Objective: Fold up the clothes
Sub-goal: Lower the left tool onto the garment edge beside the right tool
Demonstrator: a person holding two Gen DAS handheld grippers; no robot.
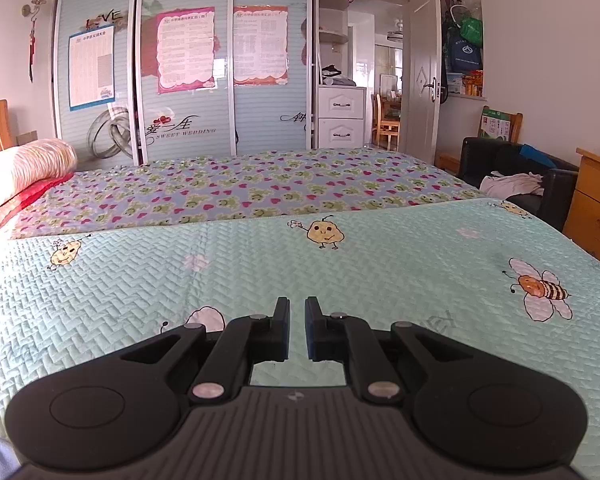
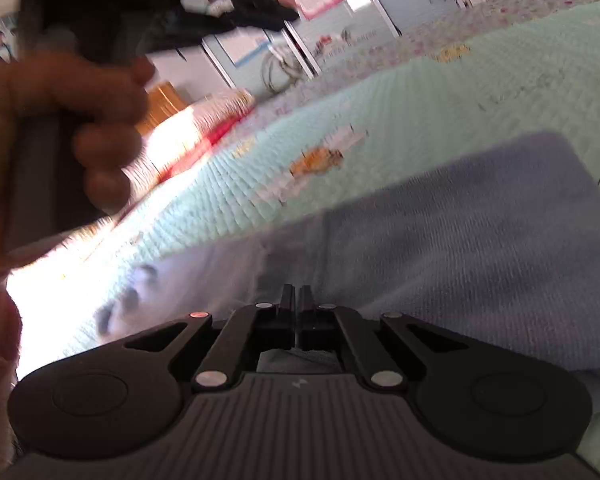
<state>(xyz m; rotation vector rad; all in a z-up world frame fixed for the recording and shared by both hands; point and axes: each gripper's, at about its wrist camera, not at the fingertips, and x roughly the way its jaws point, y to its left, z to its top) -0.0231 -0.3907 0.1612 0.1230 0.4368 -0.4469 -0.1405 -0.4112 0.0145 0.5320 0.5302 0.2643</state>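
While the left gripper (image 1: 297, 326) is held low over the bed, its jaws are seen parted by a narrow gap with nothing between them; only the mint-green quilted cover (image 1: 260, 268) with its bee print (image 1: 540, 288) lies beneath and ahead of them. Beyond the cover, across the middle of the left wrist view, a frog-and-heart patterned sheet (image 1: 260, 188) is spread, with a striped pillow (image 1: 24, 164) at the left edge of the frame. A sliding wardrobe (image 1: 184, 60) hung with posters fills the upper centre, and a dark armchair (image 1: 512, 168) with pale clothes heaped on it is seen at centre right.

In the right wrist view, which is blurred, the right gripper (image 2: 296, 304) is shown with its jaws drawn almost together, and pale blue cloth is visible in the slot just behind them. A blue-lavender garment (image 2: 480, 248) is laid on the mint-green cover, filling the lower right and centre of the frame and reaching the gripper's tips; the jaws appear to be pinching its near edge. At the upper left of that frame a hand (image 2: 76, 112) is seen wrapped around a dark handle.
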